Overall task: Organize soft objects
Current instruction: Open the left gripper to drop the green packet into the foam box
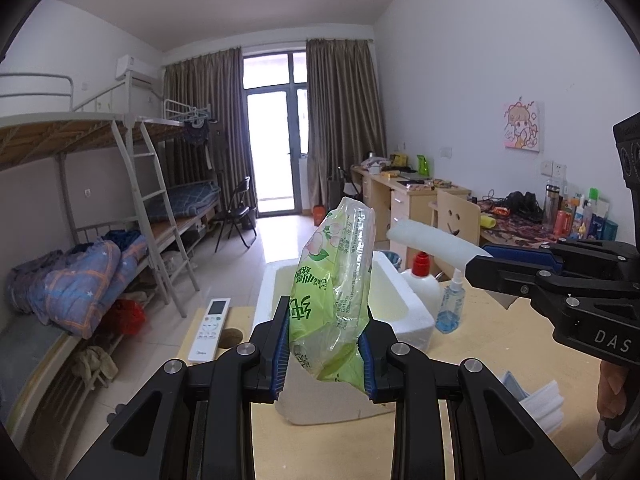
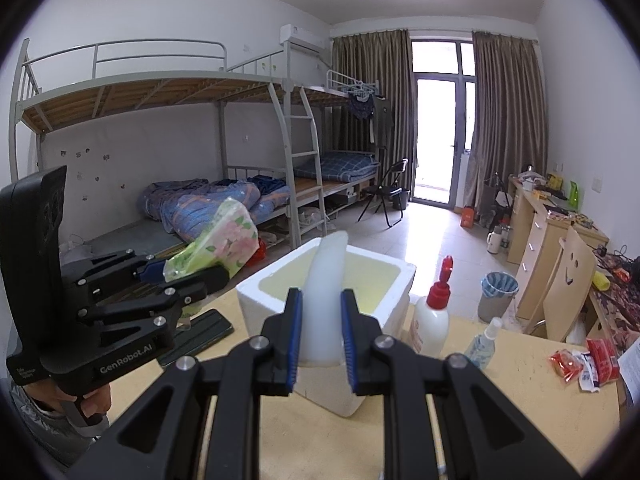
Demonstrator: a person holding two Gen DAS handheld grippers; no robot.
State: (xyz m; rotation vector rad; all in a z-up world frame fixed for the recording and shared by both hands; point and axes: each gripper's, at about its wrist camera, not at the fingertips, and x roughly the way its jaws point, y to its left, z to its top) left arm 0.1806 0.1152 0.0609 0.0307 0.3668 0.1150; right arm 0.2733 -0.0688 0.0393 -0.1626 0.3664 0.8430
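Note:
My left gripper [image 1: 325, 354] is shut on a green flowered tissue pack [image 1: 334, 292], which stands upright between its blue pads above the wooden table [image 1: 472, 364]. From the right wrist view the same pack [image 2: 224, 240] shows at the left, held in the left gripper [image 2: 176, 274]. My right gripper [image 2: 320, 338] is shut on a white foam strip [image 2: 326, 296] that rises over the white foam box [image 2: 394, 312]. The strip [image 1: 436, 242] and right gripper [image 1: 486, 272] reach in from the right in the left wrist view. The foam box [image 1: 404, 304] lies just beyond both.
A red-capped white bottle [image 2: 432, 320] and a small blue spray bottle [image 2: 482, 344] stand right of the box. A white remote [image 1: 210, 328], a dark phone [image 2: 200, 334], red snack packets [image 2: 584, 364] and white papers [image 1: 536, 400] lie on the table. A bunk bed [image 2: 180, 152] stands behind.

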